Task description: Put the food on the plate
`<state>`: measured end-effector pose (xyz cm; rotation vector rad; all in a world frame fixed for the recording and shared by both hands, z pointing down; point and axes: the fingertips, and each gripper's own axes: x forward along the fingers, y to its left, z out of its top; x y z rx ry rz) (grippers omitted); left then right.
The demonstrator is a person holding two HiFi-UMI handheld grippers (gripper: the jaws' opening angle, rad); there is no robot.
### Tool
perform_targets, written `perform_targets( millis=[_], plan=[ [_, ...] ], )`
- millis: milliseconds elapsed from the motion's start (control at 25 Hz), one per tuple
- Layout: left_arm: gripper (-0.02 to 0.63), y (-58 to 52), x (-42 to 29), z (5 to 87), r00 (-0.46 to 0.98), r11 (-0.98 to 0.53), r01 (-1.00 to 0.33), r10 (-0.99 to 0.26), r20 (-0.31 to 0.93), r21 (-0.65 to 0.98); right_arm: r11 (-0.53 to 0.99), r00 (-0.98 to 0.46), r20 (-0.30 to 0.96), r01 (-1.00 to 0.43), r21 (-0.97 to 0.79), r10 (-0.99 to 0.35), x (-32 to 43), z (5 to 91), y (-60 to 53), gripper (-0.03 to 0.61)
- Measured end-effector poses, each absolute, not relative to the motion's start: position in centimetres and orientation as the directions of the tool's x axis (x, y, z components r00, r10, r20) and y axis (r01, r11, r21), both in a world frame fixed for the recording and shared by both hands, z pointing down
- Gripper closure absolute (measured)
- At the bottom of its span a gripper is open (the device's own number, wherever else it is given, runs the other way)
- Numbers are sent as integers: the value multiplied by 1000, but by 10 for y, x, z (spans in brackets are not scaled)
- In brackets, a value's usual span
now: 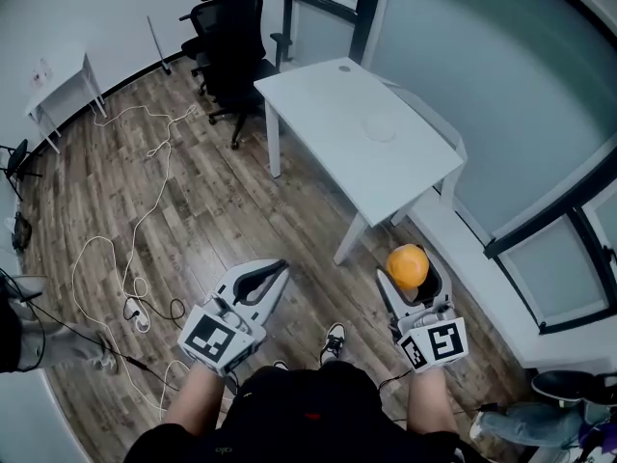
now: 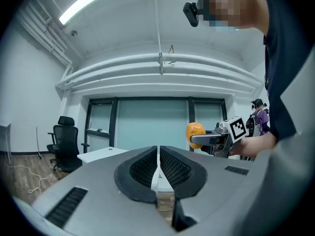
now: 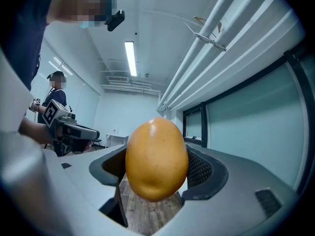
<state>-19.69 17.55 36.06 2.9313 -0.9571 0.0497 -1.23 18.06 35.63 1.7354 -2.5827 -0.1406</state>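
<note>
An orange, egg-shaped piece of food (image 3: 156,159) fills the middle of the right gripper view, clamped between the dark pads of my right gripper (image 1: 413,270). In the head view the orange food (image 1: 408,265) sits at that gripper's tip, over the wooden floor in front of the white table (image 1: 362,138). My left gripper (image 1: 268,276) is held lower left, its jaws closed together with nothing between them (image 2: 158,163). From the left gripper view the orange food (image 2: 194,130) shows in the other gripper. No plate is visible in any view.
Black office chairs (image 1: 229,41) stand behind the white table. Loose white and black cables (image 1: 125,268) trail over the floor at left. A small white side table (image 1: 63,90) stands far left. Glass partition walls (image 1: 501,114) run along the right. Another person (image 2: 260,111) stands in the background.
</note>
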Motion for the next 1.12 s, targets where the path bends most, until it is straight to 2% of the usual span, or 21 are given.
perform_targets(
  millis=[400,800,1120],
  plan=[
    [578,112,-100,344,792,-795,-605,-605,79,-28,397,-402,-51,-914,80,-914,81,354,106,225],
    [578,65,-8,354,797,-801,-598,-597,89,-17,407,-409,-40,-912,44,-912,178,372,63,225],
    [578,24,32,357,805,-813,-581,-580,121,-34,388,-389,-21,-921,14,-921,215,383,32,225]
  ],
)
